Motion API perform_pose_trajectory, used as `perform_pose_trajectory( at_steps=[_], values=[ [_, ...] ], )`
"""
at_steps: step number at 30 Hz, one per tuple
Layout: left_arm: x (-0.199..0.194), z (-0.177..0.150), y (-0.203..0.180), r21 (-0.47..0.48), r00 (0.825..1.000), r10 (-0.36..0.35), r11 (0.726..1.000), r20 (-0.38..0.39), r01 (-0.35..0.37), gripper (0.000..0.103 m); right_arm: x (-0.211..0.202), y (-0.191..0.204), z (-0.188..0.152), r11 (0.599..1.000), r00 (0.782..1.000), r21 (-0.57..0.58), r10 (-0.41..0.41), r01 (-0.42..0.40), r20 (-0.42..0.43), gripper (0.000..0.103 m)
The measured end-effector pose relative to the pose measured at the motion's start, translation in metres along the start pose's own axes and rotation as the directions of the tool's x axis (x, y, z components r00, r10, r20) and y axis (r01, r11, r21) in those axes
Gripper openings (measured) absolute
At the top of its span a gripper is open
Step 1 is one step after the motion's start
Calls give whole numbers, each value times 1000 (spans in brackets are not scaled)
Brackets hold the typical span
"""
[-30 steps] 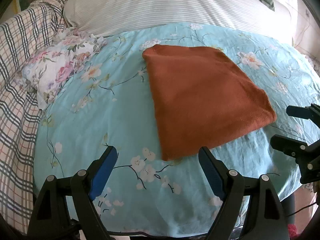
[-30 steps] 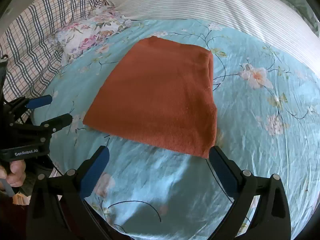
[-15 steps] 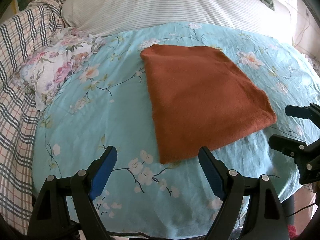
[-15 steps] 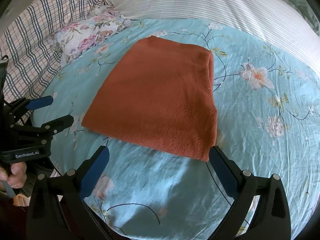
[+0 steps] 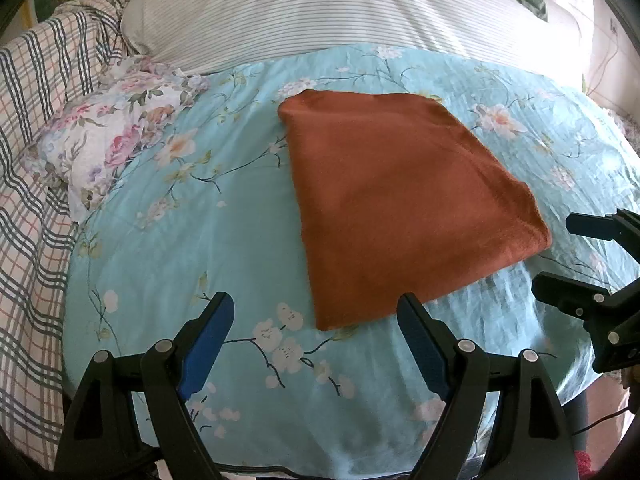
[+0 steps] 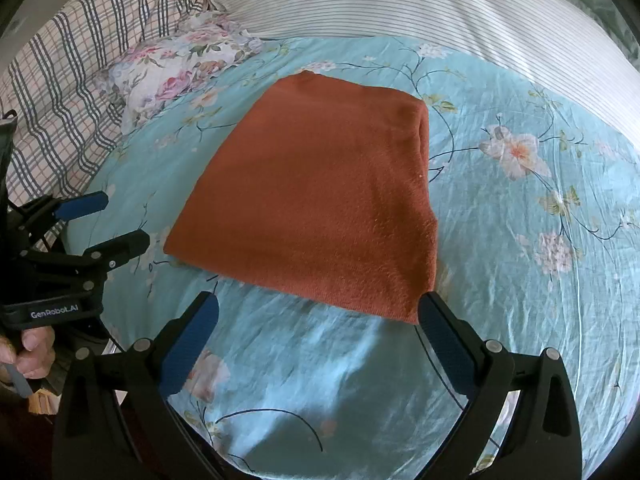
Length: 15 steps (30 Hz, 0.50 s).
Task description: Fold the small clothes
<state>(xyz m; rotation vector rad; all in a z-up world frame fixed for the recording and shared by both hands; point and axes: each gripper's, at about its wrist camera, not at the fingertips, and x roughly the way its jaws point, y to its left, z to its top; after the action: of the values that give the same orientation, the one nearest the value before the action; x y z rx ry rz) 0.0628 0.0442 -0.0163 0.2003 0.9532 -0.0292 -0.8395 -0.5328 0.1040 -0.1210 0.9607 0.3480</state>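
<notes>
Rust-orange knit garment is lying flat on the turquoise floral bedspread, already folded into a tidy 4-sided block with layered edges showing along its right side in the right wrist view.

Risks, as I am judging them:
- Thick folded edge is sitting nearest my right claw. If I am pinching only the top layer there, the stack could peel open and undo the fold.
- Bedspread is thin and wrinkled just in front of the garment. A low approach could be catching that sheet together with the knit and dragging both.
- My 2 claws are working close together. In the left wrist view my right claw is hanging just off the garment's right corner, so a crossing move could be knocking them together.
- Floral pillow and striped pillow are lying well apart from the garment, so I am expecting no trouble there.

Position notes:
- My left claw is standing wide open and holding nothing. The garment's near left corner is lying between its blue pads, a little ahead of the tips, not touched.
- My right claw is also standing wide open and empty. The garment's near right corner is sitting just beside the right pad; whether it is touching I cannot tell.
- A hand is gripping the left claw's handle at the frame edge.
</notes>
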Motion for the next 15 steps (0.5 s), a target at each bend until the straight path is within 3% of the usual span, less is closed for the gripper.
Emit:
perform_pose_trajectory(
  at_steps=[15],
  values=[
    [-1,3,-2,1,1000,-3,1000,7,3,84,1,-1,1,1000,1000,3,-2,2,1,100]
  ],
)
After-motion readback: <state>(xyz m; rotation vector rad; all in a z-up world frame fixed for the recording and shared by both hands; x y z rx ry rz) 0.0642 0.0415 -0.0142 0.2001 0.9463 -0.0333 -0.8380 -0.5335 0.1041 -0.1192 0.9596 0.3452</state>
